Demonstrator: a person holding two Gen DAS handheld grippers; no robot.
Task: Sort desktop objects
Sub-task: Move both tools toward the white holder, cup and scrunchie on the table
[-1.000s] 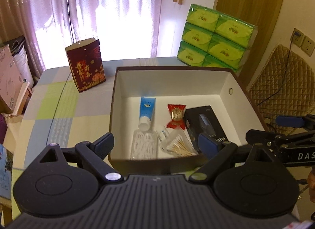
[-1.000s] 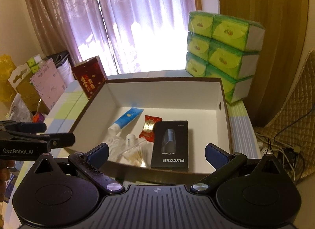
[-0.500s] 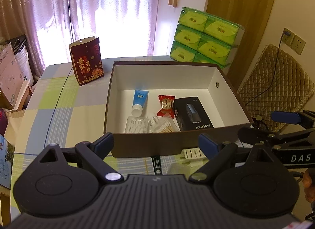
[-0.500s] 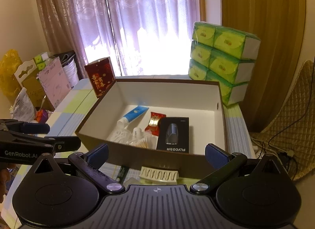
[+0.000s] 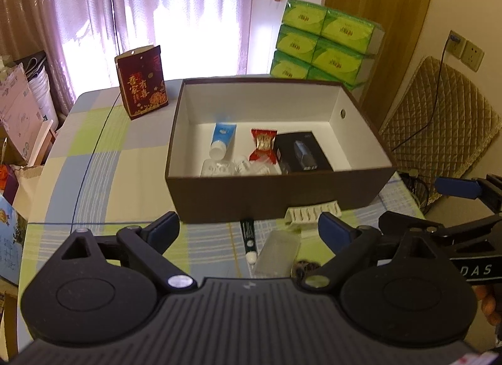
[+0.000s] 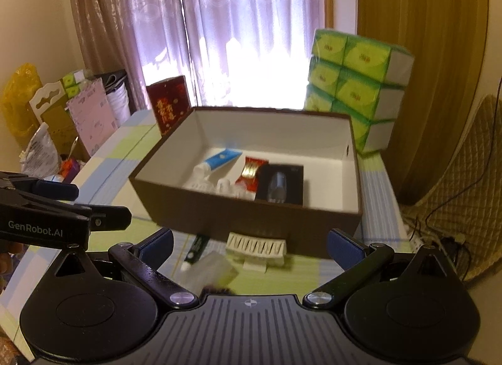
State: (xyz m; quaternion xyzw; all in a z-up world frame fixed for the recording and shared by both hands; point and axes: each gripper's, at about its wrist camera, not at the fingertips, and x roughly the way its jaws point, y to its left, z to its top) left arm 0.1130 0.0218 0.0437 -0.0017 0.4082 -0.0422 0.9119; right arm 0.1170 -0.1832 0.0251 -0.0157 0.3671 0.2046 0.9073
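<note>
A brown box (image 5: 282,198) (image 6: 251,217) with a white inside stands on the checked table. It holds a blue tube (image 5: 223,139), a red candy (image 5: 263,145), a black carton (image 5: 301,153) and clear packets. In front of the box lie a white ribbed holder (image 5: 313,212) (image 6: 257,244), a dark green tube (image 5: 249,238) (image 6: 196,252) and a clear plastic case (image 5: 276,253) (image 6: 211,271). My left gripper (image 5: 249,230) is open and empty above them. My right gripper (image 6: 251,242) is open and empty beside it.
A red gift bag (image 5: 142,81) stands at the back left of the table. Stacked green tissue packs (image 5: 323,45) stand behind the box. A quilted chair (image 5: 439,132) is to the right. Cartons and bags (image 6: 56,123) crowd the floor at left.
Both grippers have pulled back and up from the box. The items on the table in front of the box have come into view. Both stay open.
</note>
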